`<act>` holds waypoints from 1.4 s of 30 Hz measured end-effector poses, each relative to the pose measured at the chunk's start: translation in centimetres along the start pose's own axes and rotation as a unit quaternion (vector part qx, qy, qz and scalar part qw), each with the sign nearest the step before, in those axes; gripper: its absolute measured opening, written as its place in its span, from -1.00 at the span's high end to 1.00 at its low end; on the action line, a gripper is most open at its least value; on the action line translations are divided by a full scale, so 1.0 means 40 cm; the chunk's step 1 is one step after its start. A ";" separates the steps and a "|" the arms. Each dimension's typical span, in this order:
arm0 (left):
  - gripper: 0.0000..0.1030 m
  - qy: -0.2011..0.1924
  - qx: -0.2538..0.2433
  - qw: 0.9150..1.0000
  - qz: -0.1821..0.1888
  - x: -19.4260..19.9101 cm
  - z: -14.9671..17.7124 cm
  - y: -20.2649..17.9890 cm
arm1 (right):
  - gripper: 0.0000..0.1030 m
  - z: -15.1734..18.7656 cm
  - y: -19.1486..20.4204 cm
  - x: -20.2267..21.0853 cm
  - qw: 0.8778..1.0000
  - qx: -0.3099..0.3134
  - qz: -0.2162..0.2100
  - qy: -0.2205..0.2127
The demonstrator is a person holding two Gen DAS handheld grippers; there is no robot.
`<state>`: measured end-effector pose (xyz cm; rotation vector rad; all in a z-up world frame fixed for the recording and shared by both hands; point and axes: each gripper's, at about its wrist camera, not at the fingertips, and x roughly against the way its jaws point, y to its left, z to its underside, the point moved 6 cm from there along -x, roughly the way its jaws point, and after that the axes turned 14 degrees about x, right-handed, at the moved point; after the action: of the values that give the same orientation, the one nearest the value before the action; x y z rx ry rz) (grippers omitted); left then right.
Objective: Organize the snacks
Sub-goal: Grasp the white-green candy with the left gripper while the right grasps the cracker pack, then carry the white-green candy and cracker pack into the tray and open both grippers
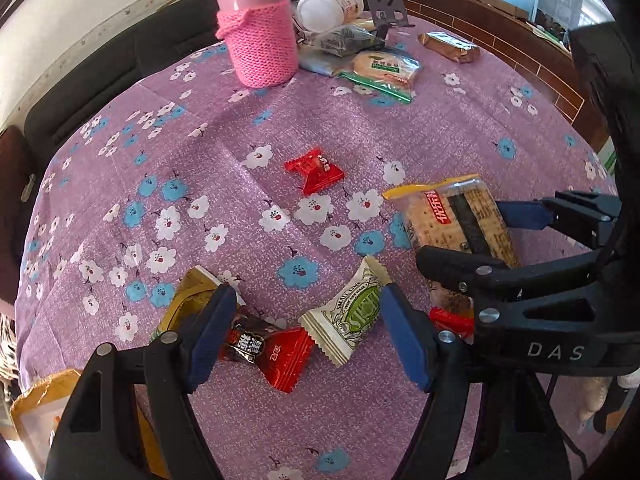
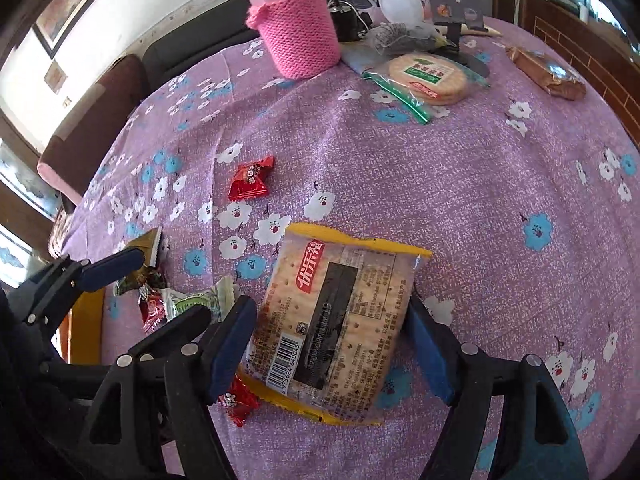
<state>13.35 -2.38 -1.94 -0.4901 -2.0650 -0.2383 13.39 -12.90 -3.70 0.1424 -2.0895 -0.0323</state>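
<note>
On the near right of the flowered worktop (image 2: 500,168) lies the cracker packet (image 2: 336,328), flat, its long axis running from near-left to far-right, the yellow sealed end pointing far. The right hand-held gripper (image 2: 332,344) straddles it, jaws apart, pads just beside its long edges and not visibly pressing. Judged from this, the step in hand is the grasp: next, the jaws need to close squarely across the packet's width, gently, since crackers break. To the left, the left hand-held gripper (image 1: 304,336) stands apart around a red candy (image 1: 268,350) and a green-and-white candy (image 1: 352,312); it must pick one
</note>
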 end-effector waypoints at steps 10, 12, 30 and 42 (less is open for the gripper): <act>-0.43 0.017 -0.058 0.998 0.001 -0.031 0.015 -0.061 | 0.28 0.051 -0.081 0.061 0.999 0.012 -0.043 -0.011; -0.10 0.026 -0.045 0.998 0.022 -0.030 0.016 -0.071 | 0.44 0.062 -0.105 0.072 0.998 0.005 -0.056 -0.015; 0.64 -0.005 0.086 0.996 0.026 0.161 0.102 0.005 | -0.45 0.029 -0.008 0.021 1.000 0.010 0.010 -0.009; 0.63 -0.091 0.169 0.981 0.012 0.389 0.208 0.119 | -0.37 0.067 0.020 0.028 0.997 0.057 0.057 -0.006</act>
<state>1.90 8.72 6.94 -0.3361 -2.2185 0.1764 10.43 -12.32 -4.00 0.0909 -2.1083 0.1561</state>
